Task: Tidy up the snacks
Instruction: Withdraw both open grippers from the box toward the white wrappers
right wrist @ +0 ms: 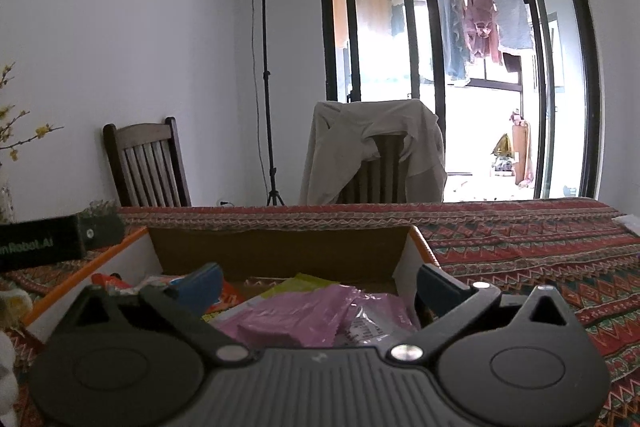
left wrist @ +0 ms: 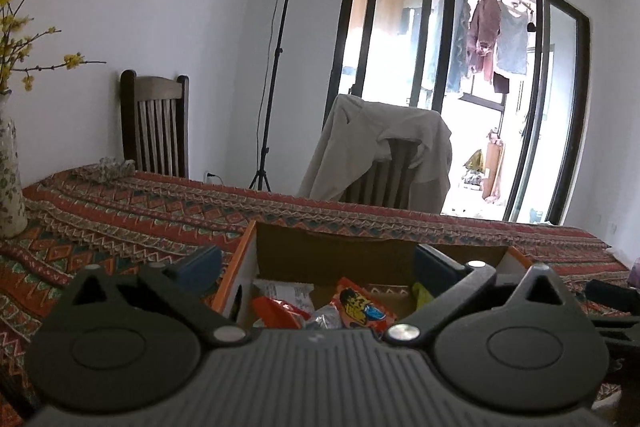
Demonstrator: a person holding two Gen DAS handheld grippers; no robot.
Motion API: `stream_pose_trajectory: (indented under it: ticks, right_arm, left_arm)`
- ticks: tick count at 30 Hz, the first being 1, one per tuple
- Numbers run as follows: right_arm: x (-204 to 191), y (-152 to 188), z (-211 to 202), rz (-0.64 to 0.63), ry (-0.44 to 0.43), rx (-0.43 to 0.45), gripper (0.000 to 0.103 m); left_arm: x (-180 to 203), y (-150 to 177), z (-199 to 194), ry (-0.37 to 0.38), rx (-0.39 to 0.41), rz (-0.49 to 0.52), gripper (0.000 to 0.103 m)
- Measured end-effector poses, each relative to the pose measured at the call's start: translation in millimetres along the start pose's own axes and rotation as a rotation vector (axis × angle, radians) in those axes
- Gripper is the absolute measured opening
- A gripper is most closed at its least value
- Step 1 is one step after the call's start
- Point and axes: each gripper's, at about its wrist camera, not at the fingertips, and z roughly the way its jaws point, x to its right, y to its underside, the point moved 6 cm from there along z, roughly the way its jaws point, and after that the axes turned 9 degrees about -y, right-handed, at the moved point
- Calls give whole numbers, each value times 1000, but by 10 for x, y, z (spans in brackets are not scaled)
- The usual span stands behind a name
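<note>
1. Left wrist view: left hand-held gripper (left wrist: 316, 263) has its blue-padded jaws spread wide with nothing between them, and hangs over the open brown cardboard box with orange rim (left wrist: 234, 267).
2. Box sits on the bench under a red patterned woven cloth (left wrist: 140, 211).
3. Box contents here: red-orange foil snack packet (left wrist: 276, 311), orange snack packet with yellow-blue print (left wrist: 360, 305), crumpled silver wrapper (left wrist: 326, 317), white printed packet (left wrist: 286, 291), yellow-green packet (left wrist: 421, 293) at the right wall.
4. Floral ceramic vase with yellow-blossom branches (left wrist: 9, 183) stands on the cloth, far left.
5. Right wrist view: right hand-held gripper (right wrist: 318, 285) is also wide open and empty, above the same box (right wrist: 86, 267).
6. Contents below it: crinkled pink plastic packets (right wrist: 296, 315) in front, flat yellow-green packet (right wrist: 296, 283) behind, red packet (right wrist: 110, 281) at the left wall.
7. Left gripper's black body (right wrist: 60, 237) enters from the left edge, above the box's left rim.
</note>
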Motion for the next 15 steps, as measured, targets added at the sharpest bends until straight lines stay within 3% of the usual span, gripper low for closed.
stream_pose_trajectory:
  ticks: [15]
  right_arm:
    - [9, -37, -21, -3, 11, 12, 103]
  left_arm:
    - [-50, -44, -40, -17, 13, -43, 103]
